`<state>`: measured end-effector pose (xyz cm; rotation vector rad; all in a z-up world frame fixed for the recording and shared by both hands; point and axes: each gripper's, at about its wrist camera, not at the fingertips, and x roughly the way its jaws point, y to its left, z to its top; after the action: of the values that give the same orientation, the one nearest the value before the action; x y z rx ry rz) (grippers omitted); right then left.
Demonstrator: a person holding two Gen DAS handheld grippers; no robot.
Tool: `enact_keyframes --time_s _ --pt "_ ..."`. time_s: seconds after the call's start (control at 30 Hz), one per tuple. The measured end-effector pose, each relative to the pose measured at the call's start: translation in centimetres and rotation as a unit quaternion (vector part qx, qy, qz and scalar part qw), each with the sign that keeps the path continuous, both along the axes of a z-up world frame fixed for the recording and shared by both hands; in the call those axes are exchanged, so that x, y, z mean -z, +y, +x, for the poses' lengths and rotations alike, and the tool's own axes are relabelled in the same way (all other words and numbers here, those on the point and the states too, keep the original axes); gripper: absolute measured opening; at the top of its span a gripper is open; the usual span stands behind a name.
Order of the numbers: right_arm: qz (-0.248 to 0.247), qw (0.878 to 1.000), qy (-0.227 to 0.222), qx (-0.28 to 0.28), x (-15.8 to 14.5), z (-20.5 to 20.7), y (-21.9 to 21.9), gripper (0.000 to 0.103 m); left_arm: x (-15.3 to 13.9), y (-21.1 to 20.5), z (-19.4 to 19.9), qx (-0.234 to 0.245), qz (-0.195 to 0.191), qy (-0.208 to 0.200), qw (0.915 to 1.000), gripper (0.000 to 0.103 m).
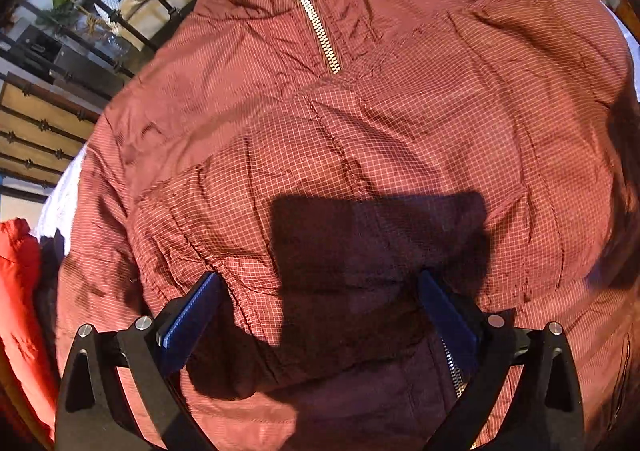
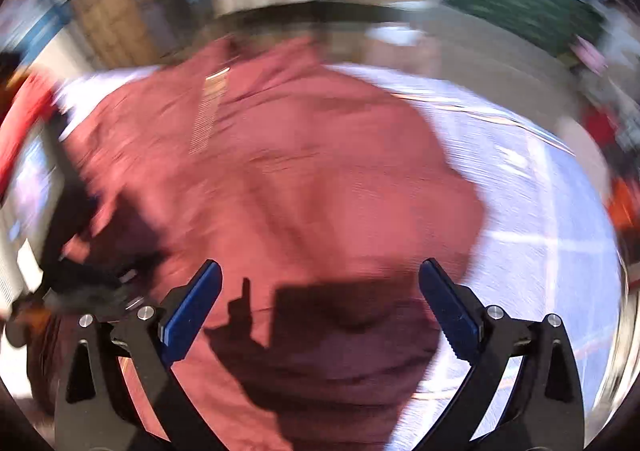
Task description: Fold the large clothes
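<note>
The jacket (image 1: 360,139) lies flat on the bed (image 2: 540,211), collar at the far edge. Left gripper (image 1: 320,291) and right gripper (image 2: 320,283) hang released above its near hem, the left one nearer.

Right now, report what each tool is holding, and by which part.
Nothing is held. The left tool stands open above the red checked jacket, pads clear of the fabric. The right tool is open too, hanging over the same jacket.

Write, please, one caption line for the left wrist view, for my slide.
Open left claw hovering above a rust-red checked jacket with a gold zipper, nothing between its fingers.
</note>
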<state>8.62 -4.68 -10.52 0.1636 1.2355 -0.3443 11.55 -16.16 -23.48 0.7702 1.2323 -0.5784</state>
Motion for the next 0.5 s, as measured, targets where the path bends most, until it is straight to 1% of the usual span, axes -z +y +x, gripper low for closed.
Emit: enact_keyframes --time_s 0.07,0.1,0.13,0.2,0.27,0.33,0.5 --pt "-0.016 1.000 0.026 -0.005 2.4 0.6 -0.3 0.097 0.2 0.2 0.2 -0.001 -0.011 0.006 0.9999 0.098" --pt "-0.014 0.999 0.037 -0.005 3.7 0.6 -0.9 0.097 0.3 0.5 0.4 -0.002 -0.019 0.011 0.9998 0.098" --pt "-0.003 0.999 0.038 -0.009 4.9 0.6 -1.4 0.097 0.4 0.8 0.6 -0.005 -0.027 0.018 0.9995 0.098" --pt "0.009 1.000 0.021 -0.018 5.4 0.6 -2.2 0.098 0.6 1.5 1.2 -0.013 -0.046 0.039 0.9981 0.098" --pt "0.016 1.000 0.012 -0.020 5.7 0.8 -2.7 0.098 0.8 1.8 1.5 -0.012 -0.056 0.050 0.9971 0.098" --pt "0.011 1.000 0.021 -0.018 6.1 1.1 -2.8 0.098 1.0 1.8 1.5 -0.008 -0.055 0.050 0.9972 0.098" --pt "-0.014 0.999 0.048 0.008 7.3 2.9 -2.3 0.099 1.3 0.8 2.0 -0.016 -0.029 0.053 0.9980 0.098"
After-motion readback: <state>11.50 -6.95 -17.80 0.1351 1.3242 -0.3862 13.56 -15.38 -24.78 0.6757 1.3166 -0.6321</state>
